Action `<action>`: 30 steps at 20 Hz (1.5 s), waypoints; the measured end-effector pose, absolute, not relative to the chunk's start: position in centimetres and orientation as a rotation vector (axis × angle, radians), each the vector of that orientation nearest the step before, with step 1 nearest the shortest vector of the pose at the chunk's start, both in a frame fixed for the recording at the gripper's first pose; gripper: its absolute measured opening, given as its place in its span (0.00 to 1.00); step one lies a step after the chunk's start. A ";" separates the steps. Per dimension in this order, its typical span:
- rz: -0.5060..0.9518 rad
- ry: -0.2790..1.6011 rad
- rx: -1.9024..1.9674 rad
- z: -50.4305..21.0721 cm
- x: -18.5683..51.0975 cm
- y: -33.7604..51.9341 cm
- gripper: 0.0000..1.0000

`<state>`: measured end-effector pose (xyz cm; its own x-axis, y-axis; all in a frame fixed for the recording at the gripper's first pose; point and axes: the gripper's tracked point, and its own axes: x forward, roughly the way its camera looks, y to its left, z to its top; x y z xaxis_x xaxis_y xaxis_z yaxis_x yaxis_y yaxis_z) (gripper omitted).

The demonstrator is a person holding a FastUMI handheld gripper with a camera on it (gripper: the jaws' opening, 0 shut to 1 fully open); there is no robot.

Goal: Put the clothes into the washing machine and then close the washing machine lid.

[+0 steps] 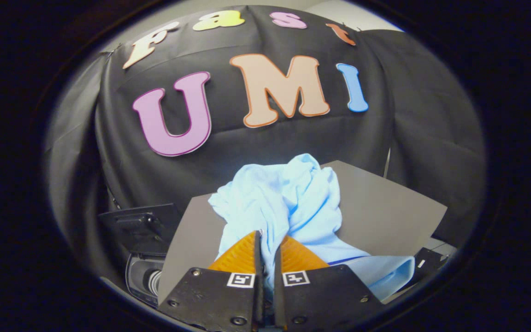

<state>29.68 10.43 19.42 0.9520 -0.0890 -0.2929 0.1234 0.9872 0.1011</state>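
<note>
Gripper (270,246) pinching light-blue garment (288,203) between both fingers — cloth bunched over grey board (385,212); washing machine (143,272) mostly hidden.

The clothes (288,207) are one soft, light blue bundle, all crumpled and folded. The claw (270,251) pinches it tight between both fingers. The bunch puffs up just past the fingertips, and one flat part hangs down to the right.
</note>
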 end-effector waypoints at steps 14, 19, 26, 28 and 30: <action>0.343 0.294 0.131 18.5 30.4 36.2 0.07; 0.383 0.351 0.108 14.5 31.3 39.6 0.07; 0.421 0.459 0.099 8.2 31.1 42.7 0.07; 0.428 0.500 0.100 5.9 30.9 43.3 0.12; 0.431 0.526 0.133 4.6 30.8 43.8 0.18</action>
